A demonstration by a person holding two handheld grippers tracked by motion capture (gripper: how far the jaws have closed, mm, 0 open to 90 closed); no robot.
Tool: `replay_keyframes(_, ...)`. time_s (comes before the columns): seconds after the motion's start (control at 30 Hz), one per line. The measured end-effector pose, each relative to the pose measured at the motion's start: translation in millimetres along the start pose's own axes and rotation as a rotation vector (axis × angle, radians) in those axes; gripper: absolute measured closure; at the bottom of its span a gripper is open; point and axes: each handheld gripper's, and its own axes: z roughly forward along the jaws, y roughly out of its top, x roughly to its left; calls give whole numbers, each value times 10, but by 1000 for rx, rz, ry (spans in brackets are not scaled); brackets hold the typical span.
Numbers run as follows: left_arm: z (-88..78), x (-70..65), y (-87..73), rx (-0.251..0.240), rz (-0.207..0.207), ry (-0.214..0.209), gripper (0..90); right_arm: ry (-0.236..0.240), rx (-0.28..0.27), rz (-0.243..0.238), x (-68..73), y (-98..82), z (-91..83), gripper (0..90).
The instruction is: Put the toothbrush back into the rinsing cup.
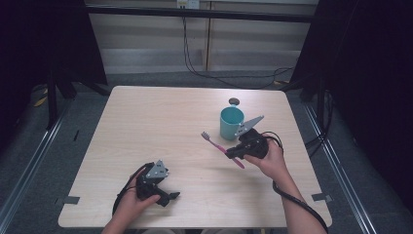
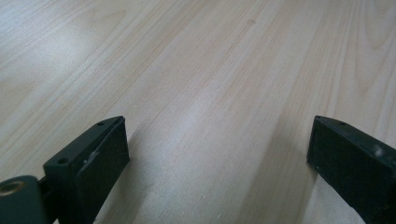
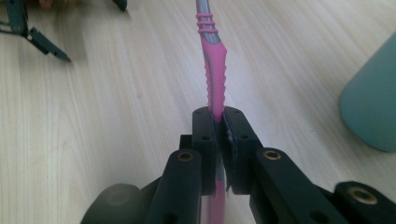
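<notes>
- Table (image 1: pixel 160 122): pale wood, square, grain visible; grey floor around it, dark curtains left and right, pale wall panels and black cables at the far side.
- Teal cup (image 1: pixel 231 123) stands upright on the far right part of the table; small dark disc (image 1: pixel 234 101) just beyond it.
- Right gripper (image 1: pixel 232 154): jaws together, clamped on the pink toothbrush (image 1: pixel 220 146), gripping its handle, near the cup's near side.
- Right gripper view: pink handle (image 3: pixel 215 79) runs straight out between the pads, turning grey further up; cup (image 3: pixel 371 105) at right edge.
- Toothbrush: long axis diagonal, bristle head points far-left, handle end near-right; held off the table, seemingly.
- Left gripper (image 1: pixel 168 197): near-left, jaws wide apart, nothing between, low over bare wood (image 2: pixel 210 93); touching or not, cannot tell.
</notes>
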Motion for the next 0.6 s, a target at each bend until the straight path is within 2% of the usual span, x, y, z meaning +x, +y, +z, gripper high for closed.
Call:
replay_keyframes(0.07,0,0,0,0,0,0,53,-18,-48,37,-19,-30,-45,844)
replay_keyframes(0.2,1,0,0,-1,-1,0,53,-35,-121,72,-46,-65,-98,844)
replay_keyframes(0.23,1,0,0,0,0,-3,53,-35,-121,72,-46,-65,-98,844)
replay_keyframes(0.33,1,0,0,0,0,-3,53,-51,-170,95,-60,-78,-150,844)
replay_keyframes(0.6,1,0,0,0,0,-3,53,-63,-227,119,-67,-73,-217,844)
